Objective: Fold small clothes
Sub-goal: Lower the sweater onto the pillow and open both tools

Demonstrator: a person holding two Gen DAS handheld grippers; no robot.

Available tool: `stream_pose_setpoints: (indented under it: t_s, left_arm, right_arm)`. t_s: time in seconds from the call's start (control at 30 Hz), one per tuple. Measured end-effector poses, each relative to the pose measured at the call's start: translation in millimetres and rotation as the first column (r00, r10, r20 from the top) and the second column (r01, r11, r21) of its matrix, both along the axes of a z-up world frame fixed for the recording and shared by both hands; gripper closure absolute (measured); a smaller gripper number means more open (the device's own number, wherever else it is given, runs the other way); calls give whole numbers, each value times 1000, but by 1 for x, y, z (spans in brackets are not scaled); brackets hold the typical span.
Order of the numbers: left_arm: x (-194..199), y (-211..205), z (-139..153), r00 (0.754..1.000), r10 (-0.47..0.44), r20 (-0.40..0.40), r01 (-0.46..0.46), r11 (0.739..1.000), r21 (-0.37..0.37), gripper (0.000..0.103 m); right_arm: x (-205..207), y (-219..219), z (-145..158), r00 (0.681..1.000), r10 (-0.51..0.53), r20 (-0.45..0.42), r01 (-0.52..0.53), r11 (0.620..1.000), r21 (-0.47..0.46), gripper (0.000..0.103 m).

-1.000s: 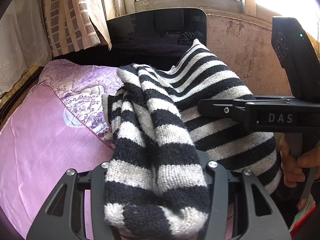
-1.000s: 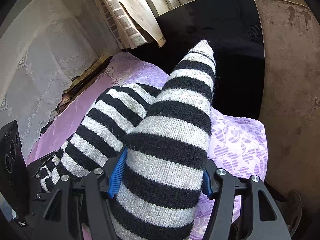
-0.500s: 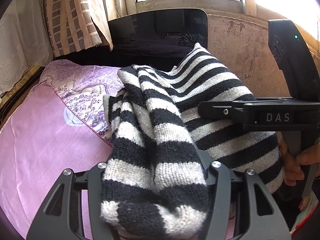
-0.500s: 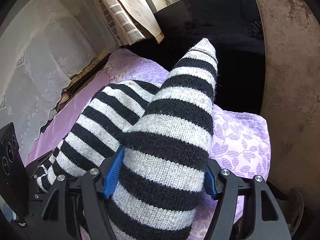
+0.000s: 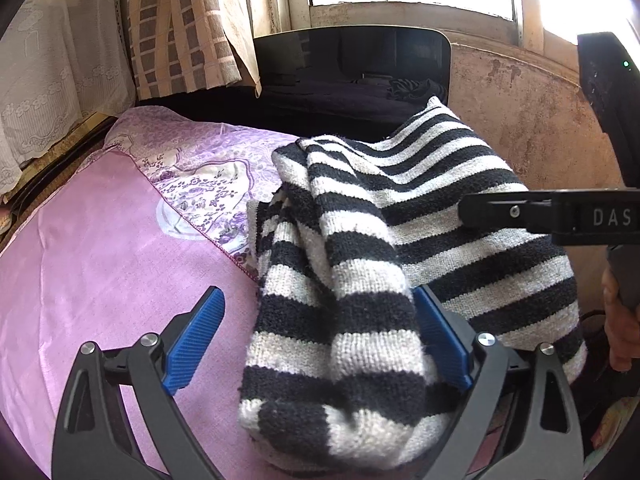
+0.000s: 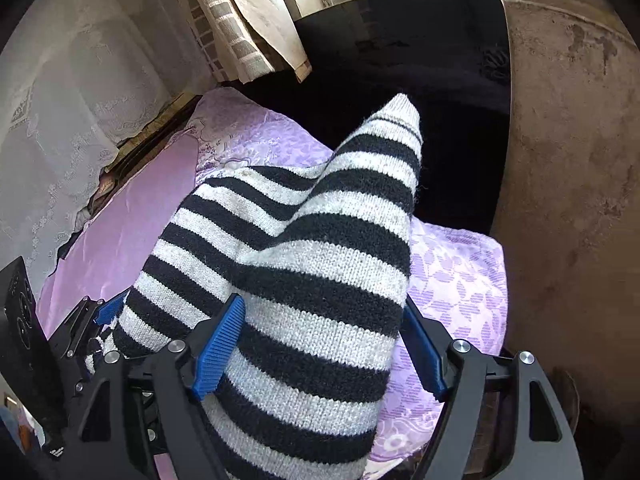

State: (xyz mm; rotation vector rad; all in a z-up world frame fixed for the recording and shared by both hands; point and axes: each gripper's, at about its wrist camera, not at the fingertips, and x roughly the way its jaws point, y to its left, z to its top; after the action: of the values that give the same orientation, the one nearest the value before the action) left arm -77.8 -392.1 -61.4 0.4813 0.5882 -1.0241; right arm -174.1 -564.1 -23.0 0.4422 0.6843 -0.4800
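Since a second ago, spread wide: left gripper (image 5: 320,336), jaws opening, left blue pad now clear of the knit with pink sheet showing in the gap, right pad still against the wool but no longer pinching. Likewise parting, right gripper (image 6: 320,344), jaws opening, both ribbed pads just at the flanks of the bundle, no squeeze visible in the stripes.

Hidden or cut off: near end of the striped sweater (image 5: 384,264) running under the bottom frame edge in both views; underside of the folds out of sight; far tip (image 6: 396,120) standing up against a dark glossy panel (image 6: 420,40), edges there hard to separate. Only part of a hand (image 5: 620,320) visible at the right margin, gripping the handle of the other tool, lettered "DAS".

Thick, fuzzy knit in broad black and grey-white bands, bunched into soft rolled folds. Blue pads finely ribbed; gripper frames matte black with silver bolts.

Sweater between both pairs of jaws, lying bunched on the bed. In the left wrist view, pressed toward the right pad, open space at the left pad. In the right wrist view, filling the gap from pad to pad.

Beyond: smooth pink sheet (image 5: 92,248) left and near, lilac floral cover (image 5: 192,168) farther, checked curtain (image 5: 176,28) and lace (image 6: 72,92) at the far left, stained plaster wall (image 6: 568,160) right.
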Motion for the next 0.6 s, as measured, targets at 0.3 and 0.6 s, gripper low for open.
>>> stream_pose_setpoints:
  t_s: [0.3,0.6]
  left_arm:
    - [-2,19,24,999,28,-22,-30,995,-95,11]
    - [-6,2,-6,998,35,46,-36,999,33,7]
  right_arm:
    - [3,55,37,997,76,-25,-80,959,-270,66]
    - [17,60,-6,991,42,-130,-80,948,-308,64]
